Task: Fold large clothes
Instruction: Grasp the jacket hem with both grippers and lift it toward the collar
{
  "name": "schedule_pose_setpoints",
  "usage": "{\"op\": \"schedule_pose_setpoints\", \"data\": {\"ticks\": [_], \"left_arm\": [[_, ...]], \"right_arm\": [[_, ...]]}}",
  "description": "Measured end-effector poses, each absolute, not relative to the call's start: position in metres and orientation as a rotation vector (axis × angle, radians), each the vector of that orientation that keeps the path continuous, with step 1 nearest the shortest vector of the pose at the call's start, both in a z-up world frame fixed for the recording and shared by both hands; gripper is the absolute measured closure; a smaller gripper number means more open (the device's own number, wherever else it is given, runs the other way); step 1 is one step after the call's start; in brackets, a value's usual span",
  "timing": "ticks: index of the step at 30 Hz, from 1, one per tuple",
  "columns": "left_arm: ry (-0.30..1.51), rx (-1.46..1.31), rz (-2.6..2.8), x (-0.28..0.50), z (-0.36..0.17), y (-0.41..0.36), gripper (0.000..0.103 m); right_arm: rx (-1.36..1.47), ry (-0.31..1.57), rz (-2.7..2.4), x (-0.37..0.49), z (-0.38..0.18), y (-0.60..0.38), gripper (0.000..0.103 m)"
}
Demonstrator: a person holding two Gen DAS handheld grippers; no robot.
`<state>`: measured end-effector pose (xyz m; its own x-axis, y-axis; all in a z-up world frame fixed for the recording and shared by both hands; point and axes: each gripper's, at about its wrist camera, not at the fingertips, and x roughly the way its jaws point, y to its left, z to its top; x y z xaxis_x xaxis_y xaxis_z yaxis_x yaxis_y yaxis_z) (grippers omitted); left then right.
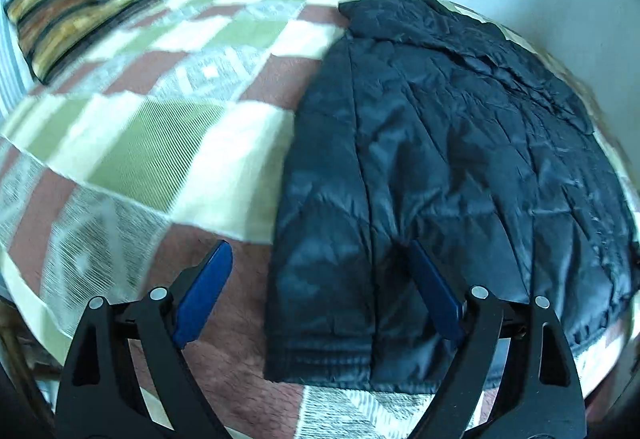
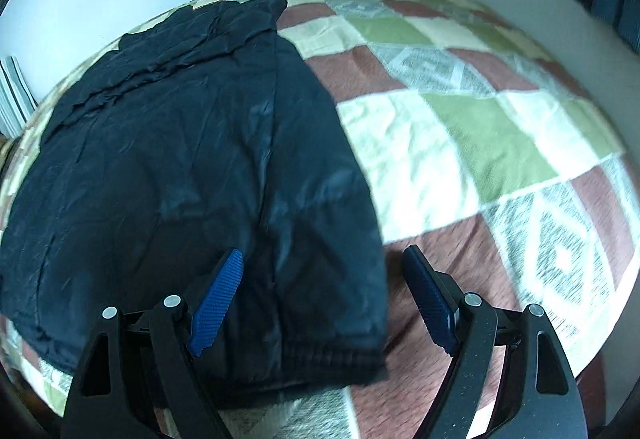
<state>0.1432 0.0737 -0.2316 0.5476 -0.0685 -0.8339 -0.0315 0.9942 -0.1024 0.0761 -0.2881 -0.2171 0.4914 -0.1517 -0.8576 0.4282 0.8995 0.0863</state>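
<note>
Here, a dark navy quilted puffer jacket (image 1: 440,167) (image 2: 192,167) is spread flat on a bed covered with a green, cream and maroon checked blanket (image 1: 168,143) (image 2: 460,127). The left tongs (image 1: 320,259) and right tongs (image 2: 322,267) are held wide apart above its hem, with nothing gripped.

Spread tongs (image 1: 320,259) above dark jacket (image 1: 440,159) on quilt (image 1: 160,119).

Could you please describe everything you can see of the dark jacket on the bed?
The dark jacket is navy-black, shiny and quilted, like a padded nylon puffer. It lies flat and wrinkled on the patchwork bedspread, its banded hem nearest the cameras and crumpled collar end toward the wall. Both grippers hover open over the hem corners, not visibly gripping it.
</note>
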Motion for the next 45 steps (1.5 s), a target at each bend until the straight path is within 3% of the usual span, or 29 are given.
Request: {"op": "schedule_pose_setpoints", "data": {"ticks": [4,6,7,13,15,20,33,45], "left_arm": [[0.991,-0.165,-0.047,0.14,-0.236,0.077,0.018],[0.986,-0.15,-0.069,0.137,-0.235,0.075,0.025],[0.984,-0.14,-0.075,0.136,-0.234,0.073,0.026],[0.981,-0.16,-0.131,0.13,-0.233,0.072,0.052],[0.98,-0.169,-0.151,0.129,-0.232,0.072,0.07],[0.975,-0.183,-0.154,0.126,-0.227,0.069,0.086],[0.877,-0.227,-0.15,0.094,-0.173,0.08,0.093],[0.804,-0.305,-0.22,0.161,-0.125,0.075,0.093]], "right_arm": [[0.31,0.988,-0.349,0.071,-0.218,-0.282,0.027],[0.321,0.987,-0.323,0.07,-0.218,-0.278,0.044],[0.309,0.988,-0.327,0.07,-0.217,-0.275,0.046],[0.323,0.98,-0.304,0.068,-0.215,-0.27,0.066],[0.341,0.97,-0.294,0.066,-0.214,-0.271,0.076],[0.367,0.941,-0.286,0.06,-0.208,-0.269,0.086],[0.416,0.84,-0.229,0.03,-0.162,-0.261,0.091],[0.551,0.749,-0.13,0.081,-0.126,-0.291,0.091]]}}
